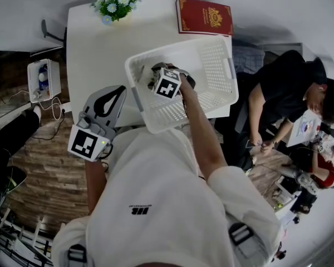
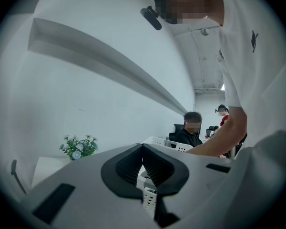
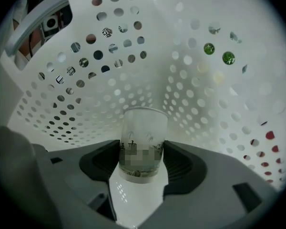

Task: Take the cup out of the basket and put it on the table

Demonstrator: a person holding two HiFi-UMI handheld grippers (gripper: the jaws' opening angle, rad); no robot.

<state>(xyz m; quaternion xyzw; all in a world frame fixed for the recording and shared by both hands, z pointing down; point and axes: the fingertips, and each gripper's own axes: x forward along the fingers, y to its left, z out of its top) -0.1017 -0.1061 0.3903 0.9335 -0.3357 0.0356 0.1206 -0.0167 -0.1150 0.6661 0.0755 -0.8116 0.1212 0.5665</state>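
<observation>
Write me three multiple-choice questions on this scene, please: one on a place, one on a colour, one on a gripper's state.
1. Where is the cup?
A. On the table beside the flowers.
B. Inside the white basket.
C. On the floor.
2. What colour is the book's cover?
A. Blue.
B. Red.
C. Green.
3. How do the left gripper's jaws stand?
A. Wide apart.
B. Closed on the cup.
C. Together, with nothing between them.
Answers: 1 B, perforated basket walls surround it; 2 B, the cover is red with gold ornament; 3 C, the pads meet at their tips in its own view.
</observation>
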